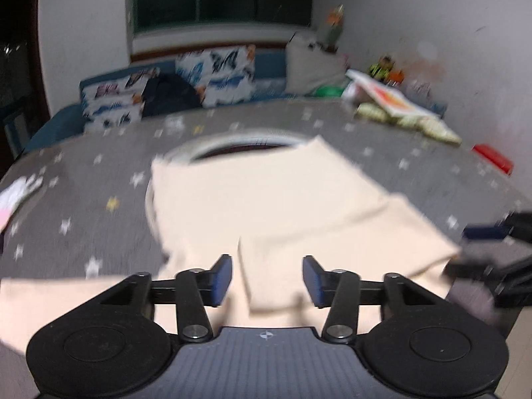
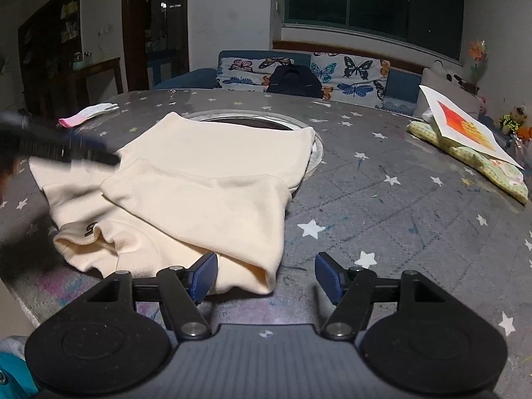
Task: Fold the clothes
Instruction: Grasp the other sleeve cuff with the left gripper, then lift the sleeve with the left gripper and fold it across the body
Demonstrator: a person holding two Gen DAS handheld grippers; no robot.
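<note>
A cream garment (image 2: 199,193) lies partly folded on the grey star-patterned table (image 2: 382,206), one part laid over the rest. It also shows in the left wrist view (image 1: 266,199), which is blurred. My left gripper (image 1: 267,281) is open just above the garment's near edge, nothing between its pads. It also shows as a dark blur at the left of the right wrist view (image 2: 66,148), over the garment's far left part. My right gripper (image 2: 266,277) is open and empty at the garment's near right corner, its left pad (image 2: 202,276) by the cloth. It shows blurred in the left wrist view (image 1: 482,249).
A round recessed plate (image 2: 256,121) sits in the table's middle, partly under the garment. A white and pink glove (image 2: 89,113) lies at far left. A cushion with a picture board (image 2: 465,133) lies at right. A small red box (image 1: 492,158) lies near the right edge. A sofa with butterfly pillows (image 2: 332,73) stands behind.
</note>
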